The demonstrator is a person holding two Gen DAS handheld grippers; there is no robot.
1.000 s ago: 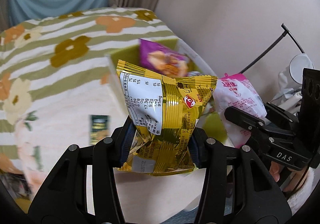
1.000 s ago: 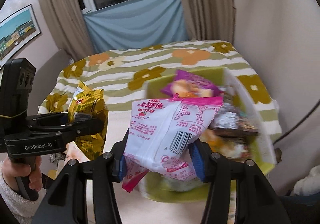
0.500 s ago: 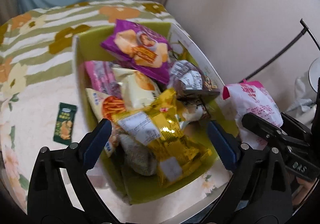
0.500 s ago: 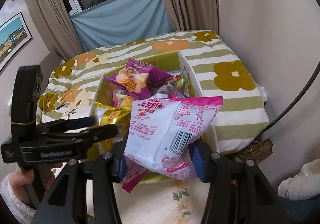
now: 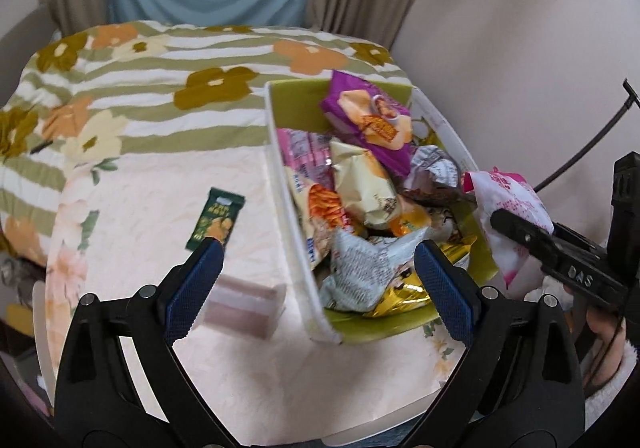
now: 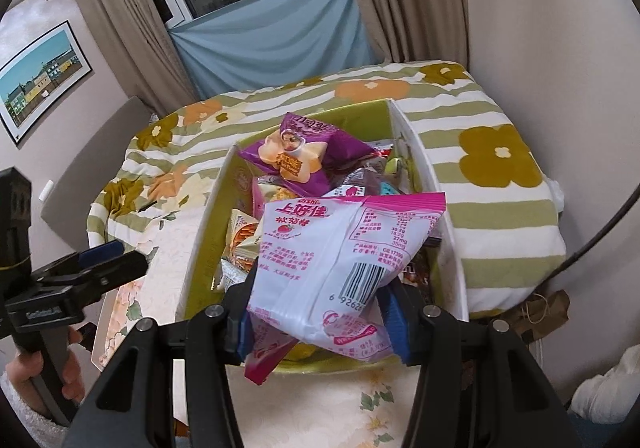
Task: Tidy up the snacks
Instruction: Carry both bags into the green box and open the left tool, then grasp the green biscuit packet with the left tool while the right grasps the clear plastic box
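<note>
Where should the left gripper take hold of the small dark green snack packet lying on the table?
Across the narrow middle of the small dark green snack packet, from above: it lies flat, alone, left of the green bin, long edges free. The left gripper is open.

Two grippers: the left gripper (image 5: pixel 316 280), low in its own view, and the right gripper (image 6: pixel 320 322). One green bin (image 5: pixel 276 152), right of centre. One pink-and-white packet (image 6: pixel 340 260) — one purple packet (image 5: pixel 370 120) on the heap, one gold packet (image 5: pixel 404 296) at its near end. One dark green sachet (image 5: pixel 215 218) — left of the bin. Deeper packets overlap too much to count.
</note>
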